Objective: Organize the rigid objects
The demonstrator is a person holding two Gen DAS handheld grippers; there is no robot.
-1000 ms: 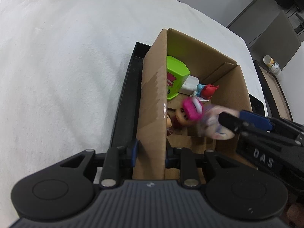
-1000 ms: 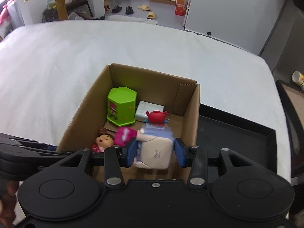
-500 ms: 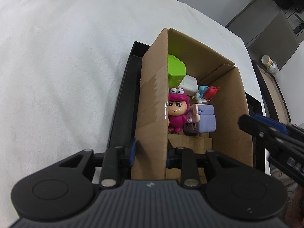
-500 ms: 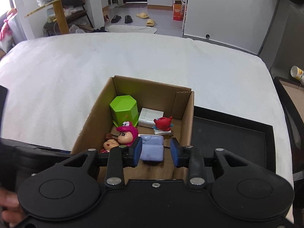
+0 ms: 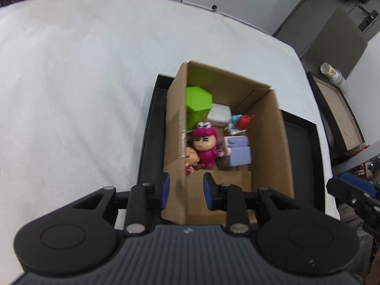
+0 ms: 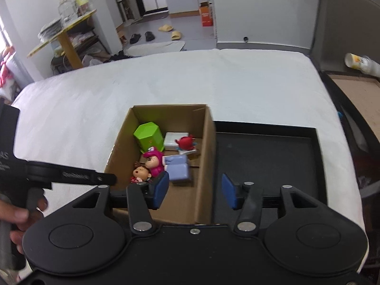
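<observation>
Toys fill the cardboard box (image 6: 204, 166): green hexagonal container (image 6: 149, 135), pink figurine (image 6: 154, 162), lavender block (image 6: 179, 171), red crab (image 6: 185, 142). Black tray (image 6: 266, 156) lies bare. Left gripper (image 5: 185, 191) holds the box wall in narrow fingers; right gripper (image 6: 195, 191), opening, holds nothing. Sorting looks nearly finished.

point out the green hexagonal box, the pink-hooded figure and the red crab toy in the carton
green hexagonal box (image 6: 148, 135), right wrist view, on its top face.
pink-hooded figure (image 5: 204, 143), left wrist view, on its face, under the hood.
red crab toy (image 6: 186, 142), right wrist view, on its red body.
</observation>
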